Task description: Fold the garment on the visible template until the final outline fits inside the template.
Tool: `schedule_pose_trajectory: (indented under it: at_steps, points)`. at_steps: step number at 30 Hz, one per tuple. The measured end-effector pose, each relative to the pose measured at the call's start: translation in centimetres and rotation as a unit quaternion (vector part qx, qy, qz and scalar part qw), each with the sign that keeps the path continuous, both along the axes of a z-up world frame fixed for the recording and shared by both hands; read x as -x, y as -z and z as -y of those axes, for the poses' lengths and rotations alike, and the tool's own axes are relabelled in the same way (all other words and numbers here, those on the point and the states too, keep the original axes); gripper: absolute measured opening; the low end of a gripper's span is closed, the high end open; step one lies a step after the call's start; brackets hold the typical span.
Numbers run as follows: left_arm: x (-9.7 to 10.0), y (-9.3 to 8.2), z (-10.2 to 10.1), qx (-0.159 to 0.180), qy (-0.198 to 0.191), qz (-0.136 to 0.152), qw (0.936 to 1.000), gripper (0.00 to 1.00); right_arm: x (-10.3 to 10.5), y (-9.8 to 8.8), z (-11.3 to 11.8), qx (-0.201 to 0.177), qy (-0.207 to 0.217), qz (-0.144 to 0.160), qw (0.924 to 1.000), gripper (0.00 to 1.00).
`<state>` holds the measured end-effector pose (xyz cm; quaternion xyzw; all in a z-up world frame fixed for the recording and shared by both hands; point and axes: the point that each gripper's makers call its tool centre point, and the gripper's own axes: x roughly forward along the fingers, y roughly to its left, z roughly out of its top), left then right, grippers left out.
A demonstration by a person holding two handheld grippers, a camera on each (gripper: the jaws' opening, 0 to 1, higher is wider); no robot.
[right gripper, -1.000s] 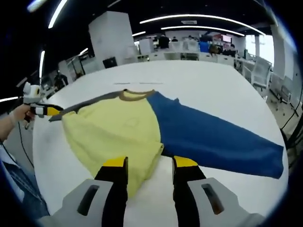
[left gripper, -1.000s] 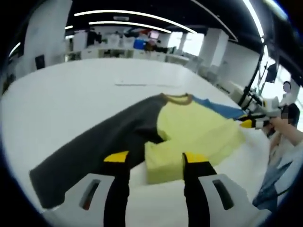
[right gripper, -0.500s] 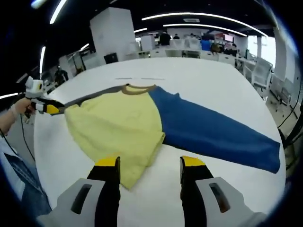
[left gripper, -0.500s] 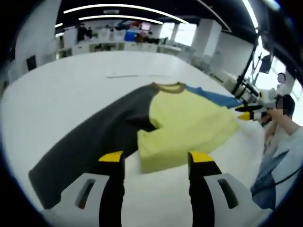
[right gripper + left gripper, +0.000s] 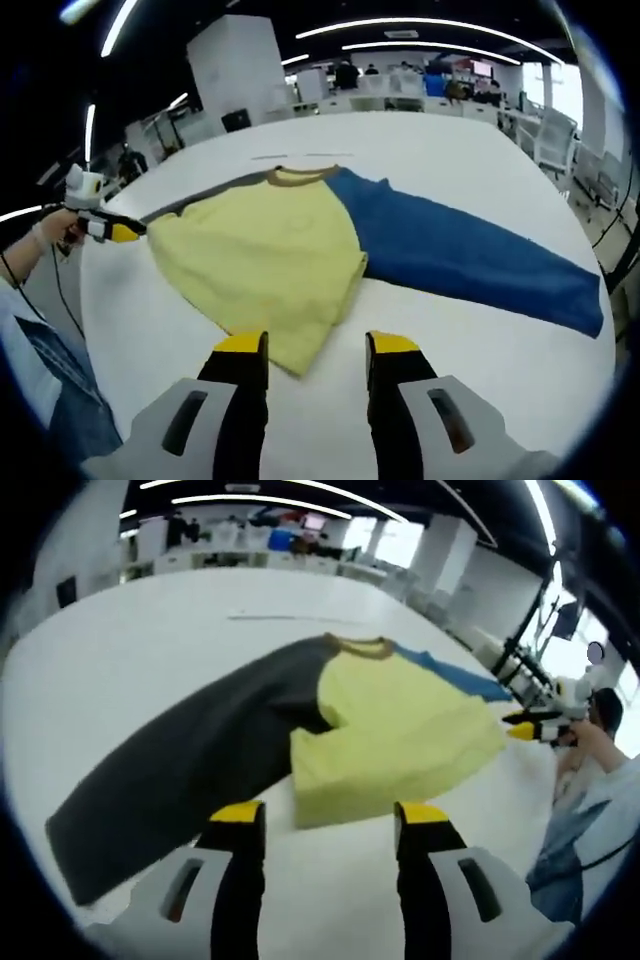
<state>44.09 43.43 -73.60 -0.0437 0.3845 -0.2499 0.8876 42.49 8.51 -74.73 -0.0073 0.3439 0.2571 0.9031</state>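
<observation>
A long-sleeved shirt lies flat on the white table [image 5: 120,650]. It has a yellow body [image 5: 400,730], a brown collar [image 5: 360,645], a dark grey sleeve [image 5: 180,770] and a blue sleeve [image 5: 470,255]. In the left gripper view my left gripper [image 5: 328,815] stands open just short of the yellow hem corner, with nothing between its jaws. My right gripper [image 5: 316,347] is open too, close to the opposite hem corner of the yellow body [image 5: 265,260]. Each gripper also appears far off in the other's view, hand-held: the right gripper [image 5: 530,730] and the left gripper [image 5: 110,230].
A thin pale strip [image 5: 285,618] lies on the table beyond the collar. A person's arm and sleeve [image 5: 600,780] show at the table's edge. Desks, chairs [image 5: 550,140] and pillars stand behind the table.
Both grippers have drawn back off the yellow hem they reached over a second ago. The right one has since come a little closer to it again. The shirt lies as before.
</observation>
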Motion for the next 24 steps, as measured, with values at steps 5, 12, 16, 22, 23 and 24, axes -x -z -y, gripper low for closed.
schedule_pose_trajectory:
  at_steps: [5, 12, 16, 22, 23, 24]
  points:
    - [-0.1, 0.3, 0.0, 0.004, -0.007, -0.004, 1.0, 0.43, 0.6, 0.6, -0.3, -0.008, 0.003, -0.01, 0.9999, 0.32]
    - [-0.2, 0.7, -0.1, -0.003, -0.014, -0.006, 0.9999, 0.41, 1.1, 1.1, -0.3, -0.013, 0.003, -0.022, 0.9997, 0.28]
    - [-0.2, 1.1, -0.2, -0.003, -0.018, -0.014, 0.9997, 0.41, 1.2, 1.1, -0.4, -0.017, 0.003, -0.026, 0.9995, 0.27]
    - [-0.1, 1.3, -0.3, -0.004, -0.022, -0.017, 0.9996, 0.37, 1.3, 1.2, -0.9, -0.021, -0.001, -0.028, 0.9994, 0.24]
    - [-0.1, 1.3, -0.3, -0.003, -0.023, -0.017, 0.9996, 0.35, 1.3, 1.2, -0.9, -0.022, -0.002, -0.029, 0.9993, 0.23]
    - [-0.1, 1.3, -0.3, 0.0, -0.024, -0.017, 0.9996, 0.34, 1.4, 1.1, -1.1, -0.024, -0.002, -0.03, 0.9993, 0.23]
